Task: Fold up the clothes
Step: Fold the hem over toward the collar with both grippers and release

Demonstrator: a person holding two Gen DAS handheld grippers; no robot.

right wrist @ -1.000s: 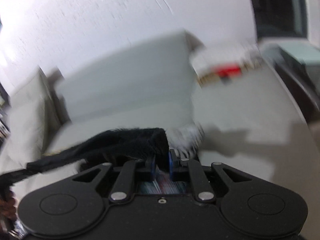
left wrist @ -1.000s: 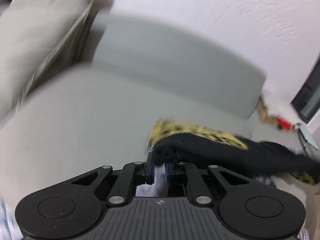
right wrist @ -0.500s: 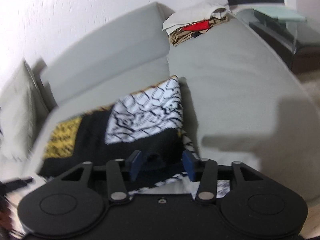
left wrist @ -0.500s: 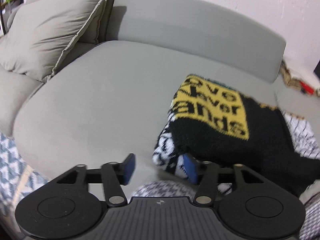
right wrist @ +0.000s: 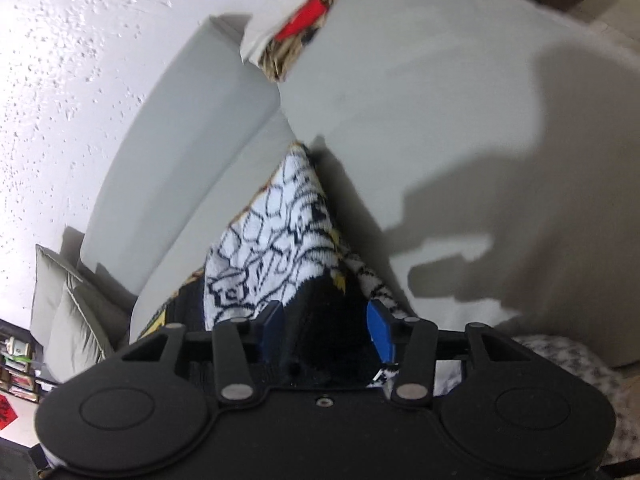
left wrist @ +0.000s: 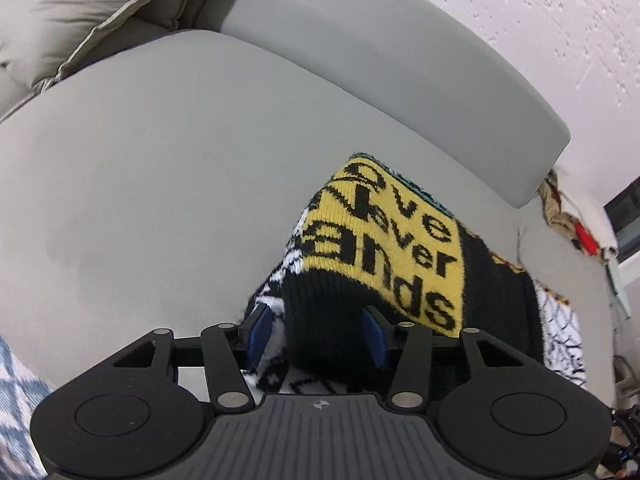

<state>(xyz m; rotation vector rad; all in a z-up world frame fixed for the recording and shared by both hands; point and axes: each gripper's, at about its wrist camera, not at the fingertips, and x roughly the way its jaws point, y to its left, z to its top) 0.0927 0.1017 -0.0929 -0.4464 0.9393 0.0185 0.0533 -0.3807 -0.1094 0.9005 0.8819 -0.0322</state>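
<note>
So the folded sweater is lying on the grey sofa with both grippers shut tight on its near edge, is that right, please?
Not quite: both wrist views show the left gripper and right gripper open, fingers straddling the near edge. The sweater does lie folded on the grey sofa.

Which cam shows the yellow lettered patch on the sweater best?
Left wrist. The yellow patch with its black letters fills the middle of the sweater, just past the open left gripper. The right wrist view shows only a yellow sliver by the open right gripper.
</note>
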